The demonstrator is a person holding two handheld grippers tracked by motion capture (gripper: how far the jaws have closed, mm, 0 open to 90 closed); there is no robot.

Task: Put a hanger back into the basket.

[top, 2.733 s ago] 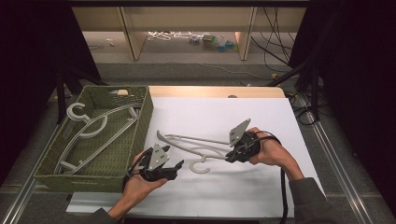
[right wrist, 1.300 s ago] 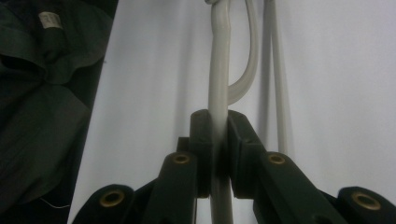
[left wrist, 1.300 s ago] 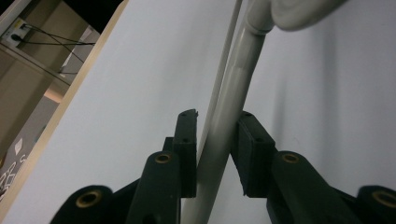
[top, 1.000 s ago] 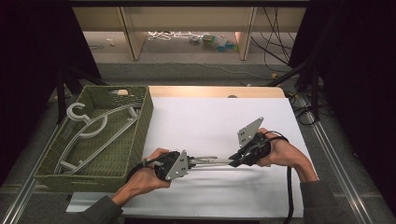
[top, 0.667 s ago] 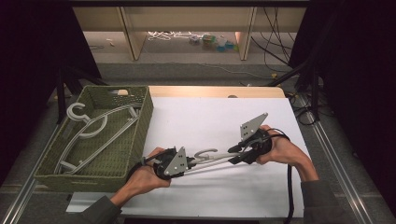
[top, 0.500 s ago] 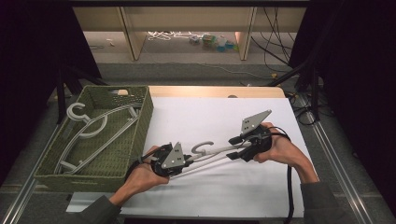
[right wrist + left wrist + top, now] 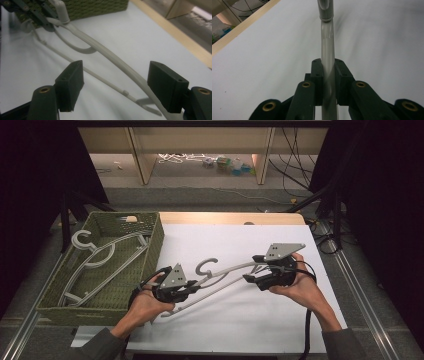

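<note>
Grey hanger [image 7: 220, 279], woven olive-green basket [image 7: 155, 242], white table [image 7: 260, 320].

Hanger [image 7: 227, 279]: your smooth grey plastic, slight sheen.
Basket [image 7: 152, 247]: rough woven green wicker.
Worktop [image 7: 260, 320]: matt white, wooden edge.

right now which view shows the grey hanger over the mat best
The high view: the whole grey hanger shows, spanning left gripper to right gripper. The left gripper view shows one arm clamped between its jaws; the right gripper view shows the arm passing between open jaws.
</note>
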